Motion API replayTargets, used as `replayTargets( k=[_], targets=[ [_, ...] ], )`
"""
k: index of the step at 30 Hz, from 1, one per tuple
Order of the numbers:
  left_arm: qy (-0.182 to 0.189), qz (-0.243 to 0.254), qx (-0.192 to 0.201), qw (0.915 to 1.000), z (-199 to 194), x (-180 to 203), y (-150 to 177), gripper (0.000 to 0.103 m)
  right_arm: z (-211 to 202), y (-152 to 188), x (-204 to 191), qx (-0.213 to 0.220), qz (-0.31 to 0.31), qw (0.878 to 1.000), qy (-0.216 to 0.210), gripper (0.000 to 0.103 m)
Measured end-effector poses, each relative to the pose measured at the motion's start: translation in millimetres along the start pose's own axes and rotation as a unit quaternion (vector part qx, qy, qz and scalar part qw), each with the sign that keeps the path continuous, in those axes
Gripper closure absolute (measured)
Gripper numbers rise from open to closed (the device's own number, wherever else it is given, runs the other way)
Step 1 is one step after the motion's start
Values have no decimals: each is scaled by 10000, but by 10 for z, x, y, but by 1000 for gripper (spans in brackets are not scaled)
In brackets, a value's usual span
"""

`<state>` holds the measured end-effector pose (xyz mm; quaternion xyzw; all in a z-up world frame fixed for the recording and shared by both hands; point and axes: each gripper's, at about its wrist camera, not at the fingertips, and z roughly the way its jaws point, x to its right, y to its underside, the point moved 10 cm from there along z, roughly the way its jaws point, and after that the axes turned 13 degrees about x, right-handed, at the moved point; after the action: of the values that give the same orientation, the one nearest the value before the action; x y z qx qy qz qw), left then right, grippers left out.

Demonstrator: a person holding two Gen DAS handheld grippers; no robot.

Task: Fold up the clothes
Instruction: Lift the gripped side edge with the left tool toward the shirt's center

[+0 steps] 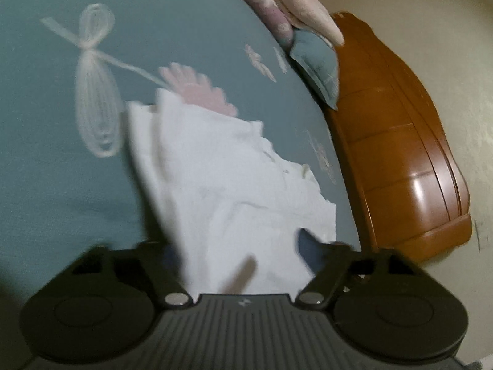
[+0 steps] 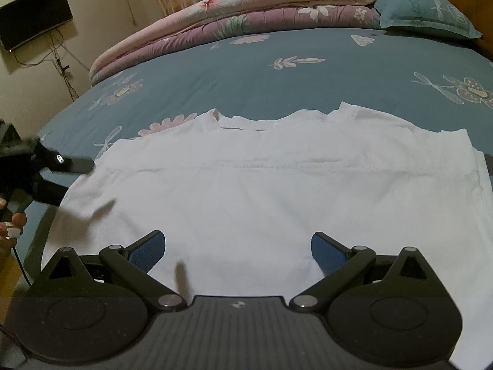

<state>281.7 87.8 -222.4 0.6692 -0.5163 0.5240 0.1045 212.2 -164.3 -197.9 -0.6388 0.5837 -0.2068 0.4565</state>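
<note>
A white T-shirt [image 2: 262, 185] lies spread flat on the blue flowered bedsheet [image 2: 277, 77], with a fold line across it. My right gripper [image 2: 237, 249] hovers open over the shirt's near edge, its blue pads [image 2: 148, 251] wide apart and holding nothing. My left gripper [image 2: 66, 175], held by a hand [image 2: 12, 222], sits at the shirt's left edge with its fingers spread. The left wrist view is blurred; there the white shirt [image 1: 222, 185] runs between the left gripper's [image 1: 243, 246] open fingers.
Folded pink and purple quilts [image 2: 246, 9] and a blue pillow [image 2: 425, 9] lie along the far side of the bed. A wooden headboard [image 1: 400, 141] stands at one end. A dark screen [image 2: 34, 15] with dangling cables hangs on the wall at the left.
</note>
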Motion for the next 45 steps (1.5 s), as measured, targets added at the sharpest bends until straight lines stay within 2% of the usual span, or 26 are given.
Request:
replayTargets(
  k=[2, 5, 8, 18, 23, 28, 38, 45],
  targets=[
    [-105, -132, -14, 9999, -9, -118, 14, 93, 13, 1, -3, -1, -23, 10000, 14, 0],
    [-212, -262, -21, 9994, -14, -240, 35, 92, 23, -71, -7, 5, 144, 9999, -37, 0],
    [-365, 89, 0, 9993, -17, -174, 36, 92, 28, -162, -9, 16, 376, 9992, -112, 0],
    [-802, 620, 60, 9948, -38, -10, 57, 92, 176, -376, -144, -50, 1143, 9924, -458, 0],
    [-888, 701, 35, 9936, -62, 12, 62, 92, 347, -368, -290, -56, 981, 9940, -481, 0],
    [-876, 609, 56, 9943, -72, 2, 61, 92, 583, -361, -276, -137, 968, 9943, -421, 0],
    [-890, 586, 70, 9943, -57, 10, 85, 92, 1092, -712, -136, -55, 867, 9961, -168, 0],
    [-924, 589, 70, 9940, -67, 20, 97, 92, 1220, -755, -152, -168, 637, 9977, -148, 0]
  ],
)
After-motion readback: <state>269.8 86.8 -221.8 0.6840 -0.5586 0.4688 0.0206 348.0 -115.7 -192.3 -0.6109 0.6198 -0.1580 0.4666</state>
